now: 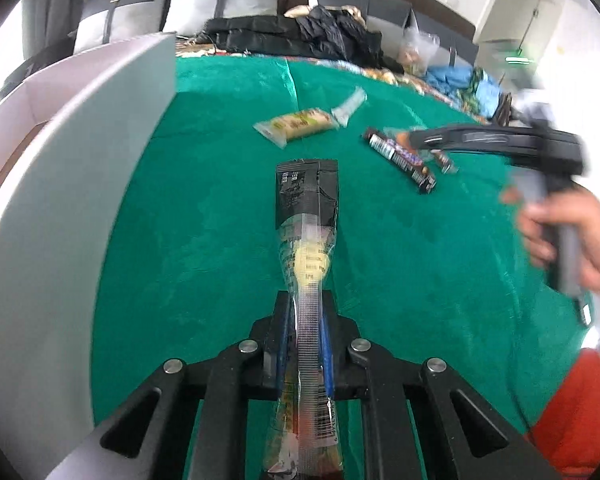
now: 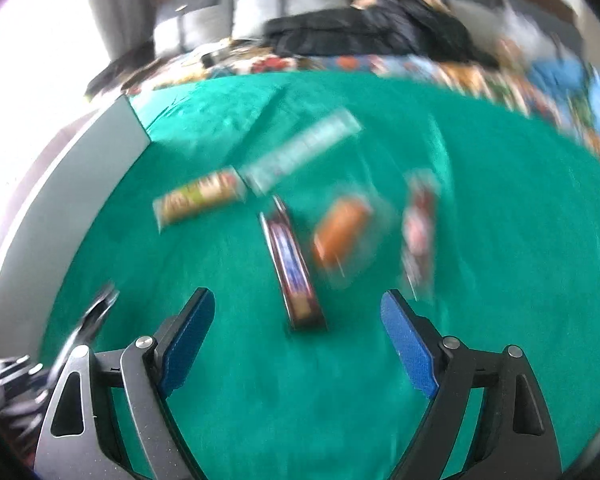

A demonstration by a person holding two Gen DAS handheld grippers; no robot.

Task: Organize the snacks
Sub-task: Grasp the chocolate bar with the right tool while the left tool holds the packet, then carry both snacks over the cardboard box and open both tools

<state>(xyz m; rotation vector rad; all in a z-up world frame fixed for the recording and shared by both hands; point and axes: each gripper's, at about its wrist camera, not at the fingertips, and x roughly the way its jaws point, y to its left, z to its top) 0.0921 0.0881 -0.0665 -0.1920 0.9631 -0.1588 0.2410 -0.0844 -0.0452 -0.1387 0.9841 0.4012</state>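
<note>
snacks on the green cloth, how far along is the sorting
Early to midway. In hand: the left gripper is shut on a clear and black snack pack, beside the white box; whether anything is in the box is hidden. The right gripper is open and empty above the dark bar. Left on the cloth: that bar, a yellow pack, a white wrapper, an orange snack and a reddish wrapper.

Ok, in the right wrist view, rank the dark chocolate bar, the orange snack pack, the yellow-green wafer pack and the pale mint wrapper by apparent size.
1. dark chocolate bar, longest, though nearest the camera.
2. pale mint wrapper, nearly as long and farther off, so the order is unsure.
3. yellow-green wafer pack and orange snack pack: look alike; blur prevents ranking.
</note>
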